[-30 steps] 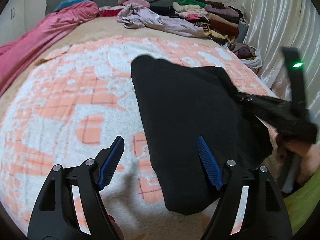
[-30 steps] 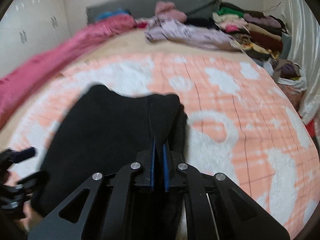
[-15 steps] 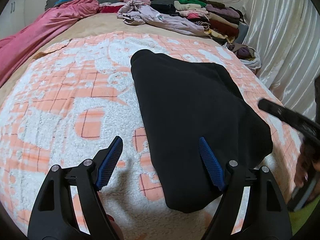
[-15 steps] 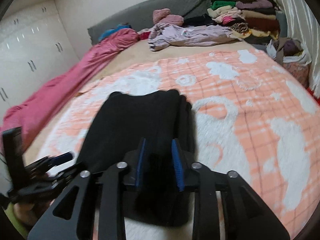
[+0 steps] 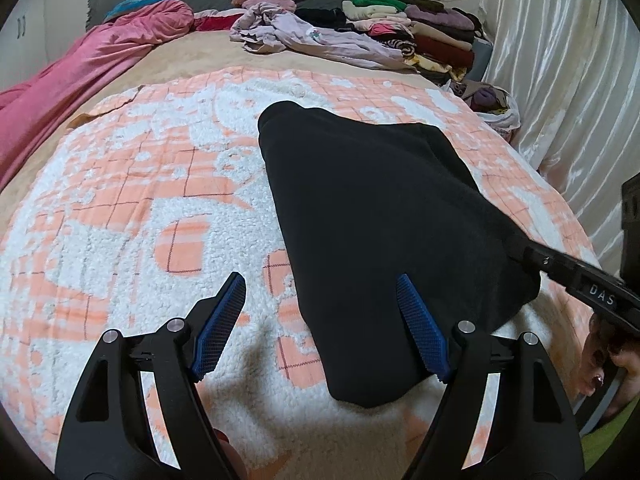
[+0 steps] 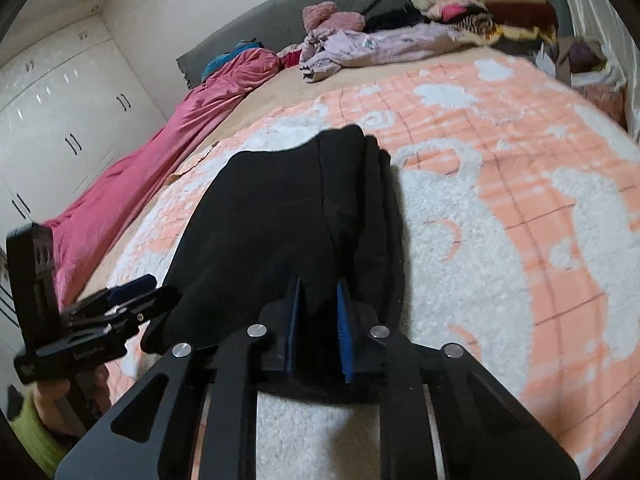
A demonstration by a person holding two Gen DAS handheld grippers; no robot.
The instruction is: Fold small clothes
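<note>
A black garment (image 5: 372,216) lies folded lengthwise on the orange-and-white fleece blanket (image 5: 120,208). My left gripper (image 5: 320,320) hovers open over the garment's near left edge, one blue pad over the cloth and the other over the blanket. It holds nothing. My right gripper (image 6: 318,320) points down at the garment's (image 6: 280,216) near right end. Its jaws are closing to a narrow gap with black cloth showing between them, and the pads do not visibly pinch it. In the left wrist view the right gripper (image 5: 520,250) touches the garment's right edge.
A pink quilt (image 5: 72,84) runs along the left side of the bed. A crumpled lilac garment (image 5: 320,40) and a stack of folded clothes (image 5: 420,28) sit at the back. A shiny curtain (image 5: 560,60) hangs on the right, and white wardrobes (image 6: 52,120) stand on the left.
My right gripper let go of the folded-over cloth, drew back toward the near right edge, opened, then narrowed again. The garment settled flat. My left gripper stayed put.
</note>
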